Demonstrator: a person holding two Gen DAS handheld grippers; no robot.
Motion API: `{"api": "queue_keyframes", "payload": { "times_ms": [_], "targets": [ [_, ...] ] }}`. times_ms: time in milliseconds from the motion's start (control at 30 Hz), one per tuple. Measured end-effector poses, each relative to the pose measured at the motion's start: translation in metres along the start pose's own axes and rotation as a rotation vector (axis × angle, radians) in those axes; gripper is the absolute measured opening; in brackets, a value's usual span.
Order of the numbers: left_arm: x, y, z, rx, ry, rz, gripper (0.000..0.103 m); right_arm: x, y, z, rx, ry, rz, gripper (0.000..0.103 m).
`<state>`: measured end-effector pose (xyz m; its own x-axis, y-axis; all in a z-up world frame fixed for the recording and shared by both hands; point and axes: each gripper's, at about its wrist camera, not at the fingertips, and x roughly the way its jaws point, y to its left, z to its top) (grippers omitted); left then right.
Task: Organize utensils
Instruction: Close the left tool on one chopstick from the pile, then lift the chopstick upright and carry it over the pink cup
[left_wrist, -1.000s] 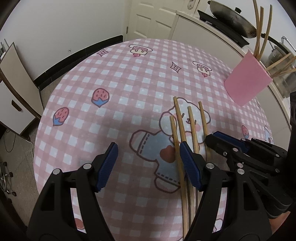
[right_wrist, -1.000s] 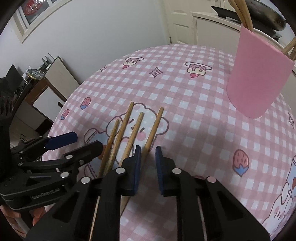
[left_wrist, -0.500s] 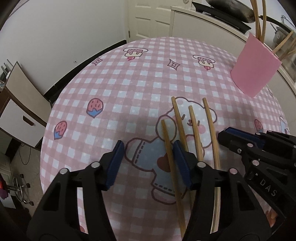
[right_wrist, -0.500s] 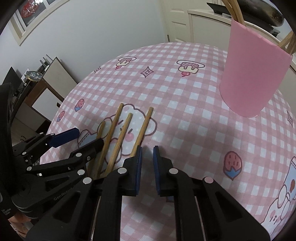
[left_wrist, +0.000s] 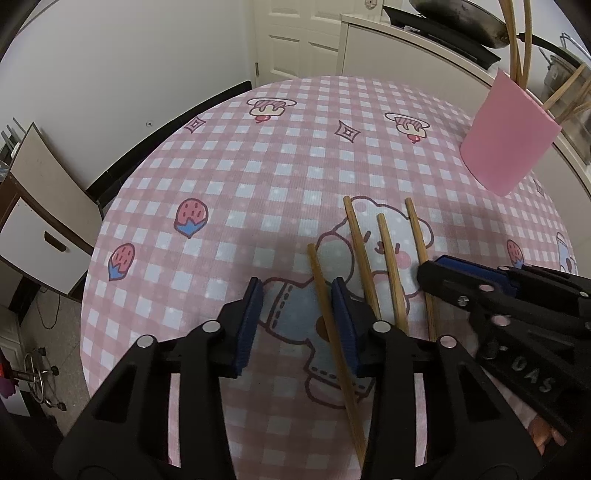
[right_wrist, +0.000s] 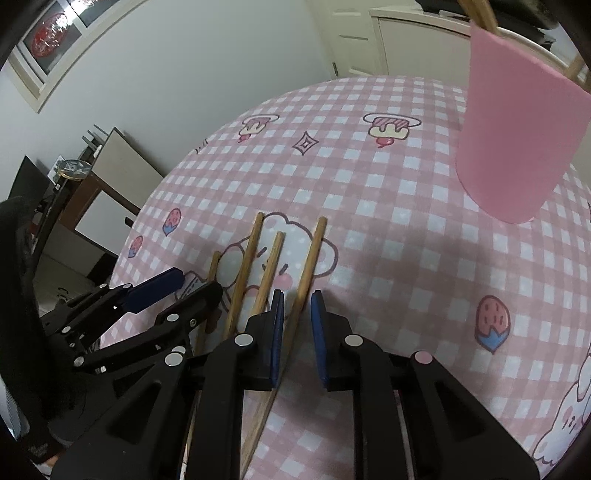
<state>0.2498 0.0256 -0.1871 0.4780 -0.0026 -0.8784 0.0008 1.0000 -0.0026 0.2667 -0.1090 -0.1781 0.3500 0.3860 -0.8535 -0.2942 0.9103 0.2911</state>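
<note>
Several wooden chopsticks lie side by side on the pink checked tablecloth (left_wrist: 295, 155). My left gripper (left_wrist: 295, 314) is open and straddles the leftmost chopstick (left_wrist: 325, 295), which lies close to the right pad. My right gripper (right_wrist: 295, 321) is open with a narrow gap around the rightmost chopstick (right_wrist: 310, 258); the jaws do not touch it. The right gripper also shows in the left wrist view (left_wrist: 461, 273), and the left gripper shows in the right wrist view (right_wrist: 177, 291). A pink holder (left_wrist: 506, 133) with several chopsticks in it stands at the far right, and it shows in the right wrist view (right_wrist: 517, 129).
The round table's edge (left_wrist: 107, 229) curves along the left. A white cabinet and chair (left_wrist: 33, 206) stand on the floor at left. A counter with a wok (left_wrist: 454, 18) is behind the table. A white door (left_wrist: 295, 33) is at the back.
Both grippers moved forward and down over the chopsticks. The left gripper narrowed and now straddles the leftmost chopstick. The right gripper opened slightly around the rightmost chopstick.
</note>
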Motion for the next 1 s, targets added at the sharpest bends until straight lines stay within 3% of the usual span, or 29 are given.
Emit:
{"api": "queue_keyframes", "payload": {
  "times_ms": [133,267,433,633,1000],
  "targets": [
    [0.000,-0.004,0.000,0.000,-0.009,-0.010,0.020,0.007,0.014,0.002,-0.065,0.002,-0.075,0.011],
    [0.000,-0.002,0.000,-0.017,-0.021,-0.047,0.010,0.009,0.015,0.002,-0.091,-0.012,-0.096,0.008],
    [-0.004,0.001,-0.002,-0.045,-0.017,-0.103,0.006,0.008,0.016,-0.002,-0.101,-0.041,-0.103,0.006],
    [-0.026,0.008,-0.002,-0.075,-0.059,-0.166,0.005,-0.014,0.014,-0.002,-0.084,-0.098,-0.045,0.005],
    [-0.113,-0.001,0.010,-0.074,-0.258,-0.252,0.005,-0.099,0.019,0.009,-0.105,-0.279,0.039,0.005]
  ]
}}
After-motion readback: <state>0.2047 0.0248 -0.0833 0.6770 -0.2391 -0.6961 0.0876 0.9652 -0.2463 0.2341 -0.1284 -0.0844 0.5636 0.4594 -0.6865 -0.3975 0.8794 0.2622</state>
